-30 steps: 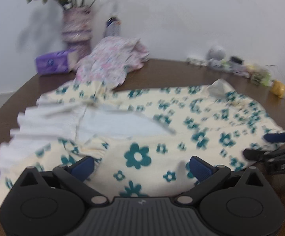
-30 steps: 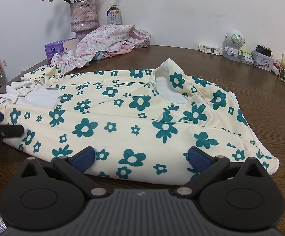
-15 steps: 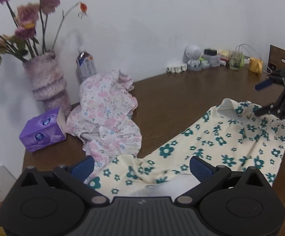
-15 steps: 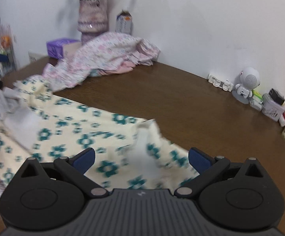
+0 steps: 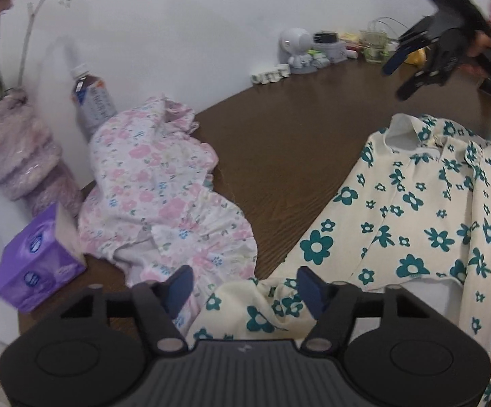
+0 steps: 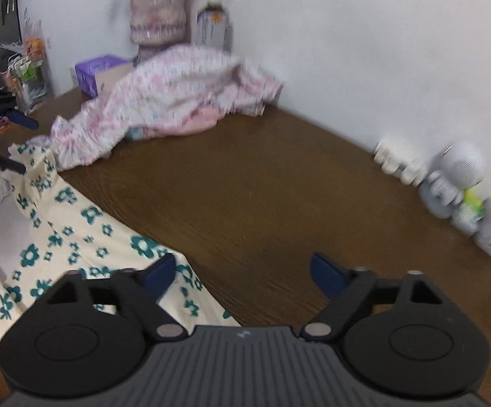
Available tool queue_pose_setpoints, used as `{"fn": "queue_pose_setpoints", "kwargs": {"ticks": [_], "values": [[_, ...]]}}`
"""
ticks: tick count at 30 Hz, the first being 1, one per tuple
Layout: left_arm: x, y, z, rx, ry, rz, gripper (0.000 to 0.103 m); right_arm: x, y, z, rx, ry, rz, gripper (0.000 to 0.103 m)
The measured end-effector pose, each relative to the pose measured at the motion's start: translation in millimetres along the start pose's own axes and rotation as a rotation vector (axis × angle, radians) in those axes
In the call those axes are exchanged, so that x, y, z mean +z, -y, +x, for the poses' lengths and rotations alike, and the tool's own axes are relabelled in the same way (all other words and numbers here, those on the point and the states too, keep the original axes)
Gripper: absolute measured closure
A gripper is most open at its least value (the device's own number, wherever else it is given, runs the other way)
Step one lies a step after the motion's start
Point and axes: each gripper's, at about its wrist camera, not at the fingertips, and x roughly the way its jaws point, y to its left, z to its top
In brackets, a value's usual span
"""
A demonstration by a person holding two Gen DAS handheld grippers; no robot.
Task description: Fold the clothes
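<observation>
My left gripper hangs low over the near end of the cream shirt, jaws apart, with bunched cloth lying between them; I cannot tell whether the cloth touches them. The shirt, printed with teal flowers, lies spread on the brown table, collar toward the wall. My right gripper is raised above the shirt's edge and bare table, jaws wide apart and empty. A pink flowered garment lies heaped beside the shirt, near a purple tissue box, a vase and a bottle.
</observation>
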Motion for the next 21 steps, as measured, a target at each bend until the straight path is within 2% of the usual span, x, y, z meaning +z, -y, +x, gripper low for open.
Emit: {"fn": "queue_pose_setpoints", "kwargs": {"ticks": [3, 6, 8, 10, 12, 14, 18, 21], "values": [[5, 2, 11, -0.028, -0.026, 0.068, 0.04, 0, 8, 28, 0.089, -0.05, -0.019, 0.033], [7, 3, 25, -0.052, -0.089, 0.11, 0.049, -1, 6, 43, 0.165, -0.071, -0.065, 0.038], [5, -1, 34, -0.076, -0.133, 0.097, 0.059, -1, 5, 54, 0.216, -0.084, -0.096, 0.041], [1, -4, 42, -0.094, -0.173, 0.087, 0.061, -2, 2, 62, 0.25, -0.098, -0.127, 0.047], [1, -10, 44, -0.113, -0.188, 0.069, 0.062, -2, -2, 69, 0.267, -0.112, -0.16, 0.057], [1, -15, 45, -0.132, -0.198, 0.05, 0.059, -3, -4, 75, 0.283, -0.13, -0.19, 0.061], [6, -19, 43, -0.149, -0.215, 0.069, 0.059, -2, -2, 80, 0.315, -0.141, -0.208, 0.061], [10, -24, 36, -0.155, -0.203, 0.071, 0.059, -1, 4, 66, 0.347, -0.089, -0.208, 0.061]]}}
